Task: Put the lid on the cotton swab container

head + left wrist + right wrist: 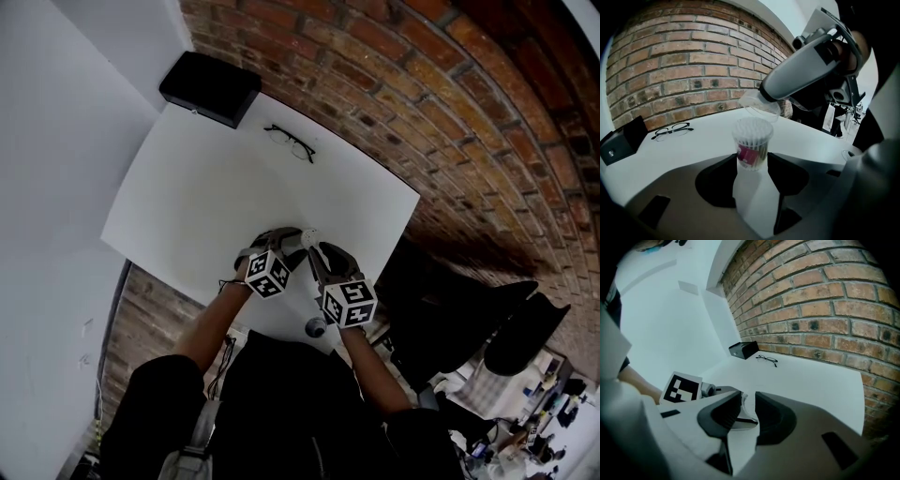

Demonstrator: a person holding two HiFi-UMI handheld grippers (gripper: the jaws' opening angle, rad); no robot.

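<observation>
A clear round cotton swab container, full of white swabs and bearing a red label, stands upright on the white table. My left gripper is shut on it, a black pad pressed against each side. Just above and behind its open top hangs the clear lid, with my right gripper shut on it. In the right gripper view the lid shows as a thin clear piece between the right gripper's jaws. In the head view both grippers sit together near the table's front edge, left and right.
Black-rimmed glasses lie at the table's far side, and a black box sits at its far left corner. A small grey round object lies near the front edge. Brick wall runs behind and to the right of the table.
</observation>
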